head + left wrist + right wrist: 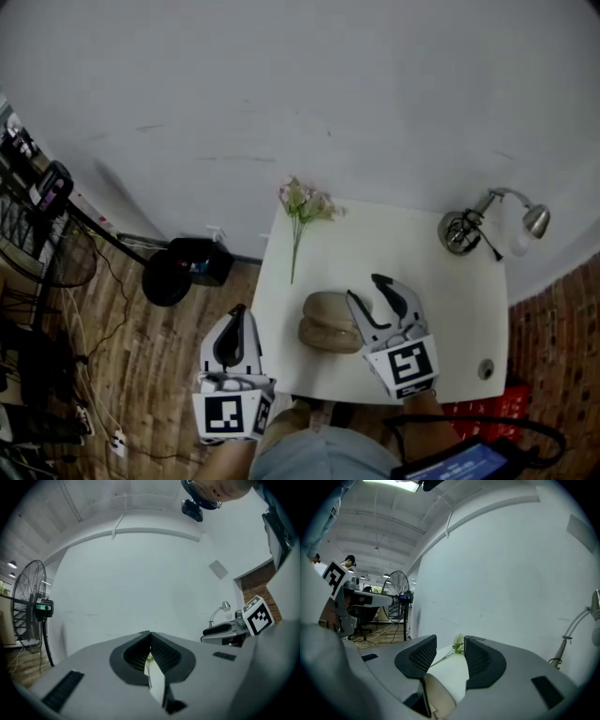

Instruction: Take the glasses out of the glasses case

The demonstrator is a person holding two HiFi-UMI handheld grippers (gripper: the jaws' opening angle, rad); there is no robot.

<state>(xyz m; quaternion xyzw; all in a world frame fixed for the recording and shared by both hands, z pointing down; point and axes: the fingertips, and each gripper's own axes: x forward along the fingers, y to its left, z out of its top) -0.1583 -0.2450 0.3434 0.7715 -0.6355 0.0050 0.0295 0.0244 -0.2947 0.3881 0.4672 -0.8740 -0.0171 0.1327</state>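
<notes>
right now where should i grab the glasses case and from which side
Grip the glasses case across its short width near the middle, probably coming from the near edge of the table. It lies flat, long axis left to right, with rounded ends that could slip. The right tongs stand open at its right end, nearest for it.

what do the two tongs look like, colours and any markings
The left tongs and right tongs both have pale grey, curved bodies with dark, finely ribbed pads on the inner faces. Each carries a white cube at its rear, printed with black square markers.
</notes>
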